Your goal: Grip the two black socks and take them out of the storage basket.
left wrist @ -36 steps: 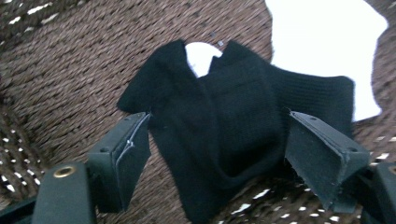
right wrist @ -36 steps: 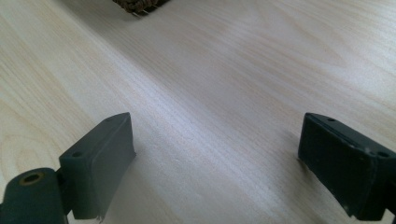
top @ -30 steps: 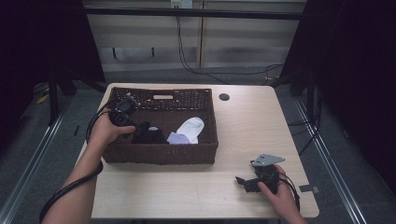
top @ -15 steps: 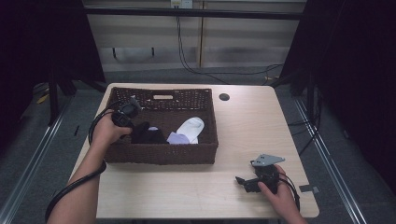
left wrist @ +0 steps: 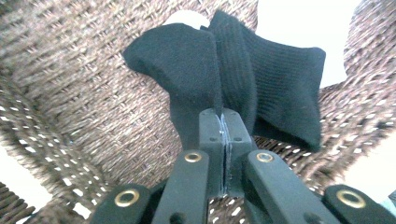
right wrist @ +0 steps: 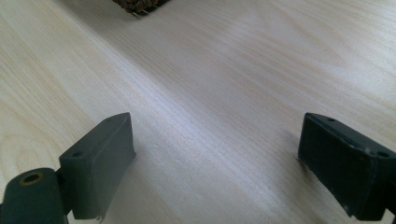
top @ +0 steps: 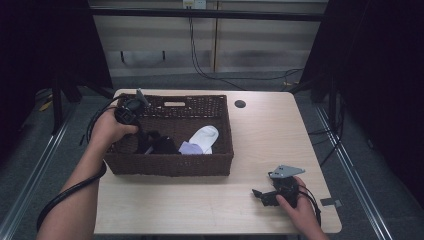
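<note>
My left gripper point(left wrist: 223, 126) is clamped on a black sock point(left wrist: 233, 79), which hangs over the left half of the woven basket point(top: 170, 165) at centre left of the high view. The jaws pinch just a thin fold, so I judge the sock could slip free if I jerk upward, or snag on the rough weave. A white sock point(top: 205, 136) and a pale purple one point(top: 189, 148) lie just beside it and might drag along. My right gripper point(right wrist: 215, 163) rests on the table point(top: 260, 125) at lower right, jaws spread wide, holding nothing.
</note>
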Motion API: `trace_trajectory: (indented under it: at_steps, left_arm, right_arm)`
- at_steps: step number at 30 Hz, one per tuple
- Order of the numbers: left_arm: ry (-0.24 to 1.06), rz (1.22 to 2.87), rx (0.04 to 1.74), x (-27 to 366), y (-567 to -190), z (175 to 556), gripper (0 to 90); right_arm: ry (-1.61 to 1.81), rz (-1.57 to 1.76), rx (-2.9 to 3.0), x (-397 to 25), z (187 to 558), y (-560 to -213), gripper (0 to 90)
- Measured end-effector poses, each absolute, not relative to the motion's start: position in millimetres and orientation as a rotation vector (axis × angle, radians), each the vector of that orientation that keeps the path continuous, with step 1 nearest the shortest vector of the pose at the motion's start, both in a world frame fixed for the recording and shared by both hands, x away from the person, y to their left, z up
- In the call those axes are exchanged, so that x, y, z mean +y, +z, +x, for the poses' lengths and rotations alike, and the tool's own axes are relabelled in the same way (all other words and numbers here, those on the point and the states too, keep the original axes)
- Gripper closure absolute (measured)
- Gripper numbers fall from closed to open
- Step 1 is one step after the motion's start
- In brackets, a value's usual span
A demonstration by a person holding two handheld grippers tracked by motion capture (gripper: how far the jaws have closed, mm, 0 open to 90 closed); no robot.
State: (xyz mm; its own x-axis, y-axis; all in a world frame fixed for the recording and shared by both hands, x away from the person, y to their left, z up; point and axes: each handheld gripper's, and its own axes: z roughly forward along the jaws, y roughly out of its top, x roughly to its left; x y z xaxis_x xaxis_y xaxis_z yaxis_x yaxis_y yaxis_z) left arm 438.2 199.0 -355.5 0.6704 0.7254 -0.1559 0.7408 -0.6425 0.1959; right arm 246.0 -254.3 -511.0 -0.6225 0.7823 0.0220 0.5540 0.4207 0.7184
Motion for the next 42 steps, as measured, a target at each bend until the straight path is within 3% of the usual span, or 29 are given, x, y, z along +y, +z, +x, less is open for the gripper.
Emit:
trace_trajectory:
  at_steps: [25,42]
  left_arm:
    - [-0.123,2.708,1.022,180,-275,432,88.9]
    - [-0.133,2.743,0.818,156,-231,399,88.9]
  right_arm:
    - [1.014,1.151,2.365,-254,246,-511,9.9]
    - [1.015,1.148,2.364,-254,246,-511,9.9]
